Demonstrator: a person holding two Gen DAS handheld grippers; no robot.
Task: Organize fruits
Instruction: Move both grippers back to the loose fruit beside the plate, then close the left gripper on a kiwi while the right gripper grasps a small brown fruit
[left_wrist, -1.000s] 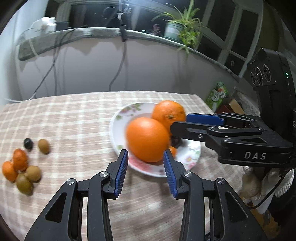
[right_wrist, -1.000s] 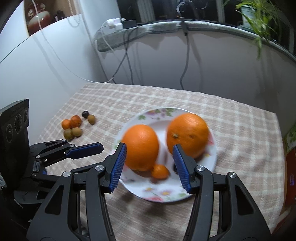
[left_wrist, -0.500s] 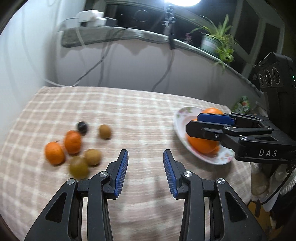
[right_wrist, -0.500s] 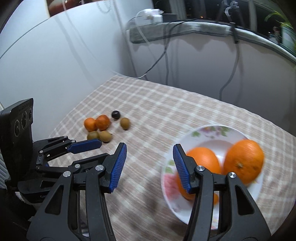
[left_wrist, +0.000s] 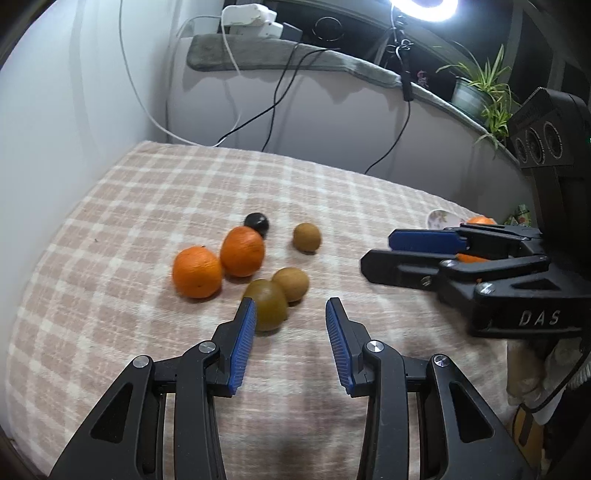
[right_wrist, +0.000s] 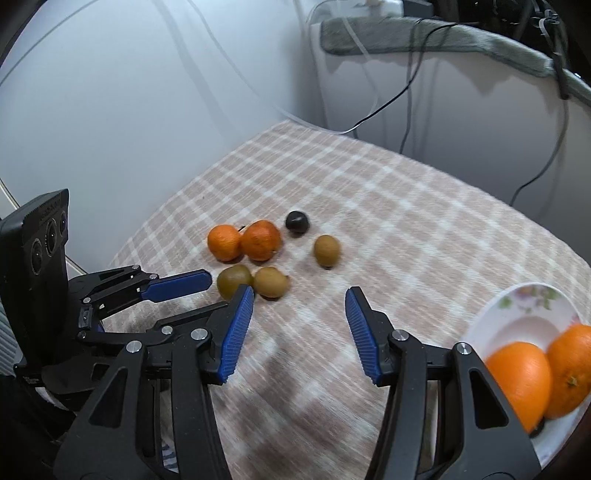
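Holding both grippers released and empty above the checked beige cloth surface (left_wrist: 155, 206), I see the loose fruits in one tight group: two small orange mandarins (left_wrist: 197, 272), three brown kiwis (left_wrist: 266, 303) and one dark plum (left_wrist: 256, 222), while two big oranges (right_wrist: 520, 376) already lie on the white flowered plate (right_wrist: 517, 314). My left gripper (left_wrist: 290, 332) hangs just before the nearest kiwi, and my right gripper (right_wrist: 299, 325) is near it. I think closing there may push the touching kiwi beside it and make it roll, because round fruits slip easily.
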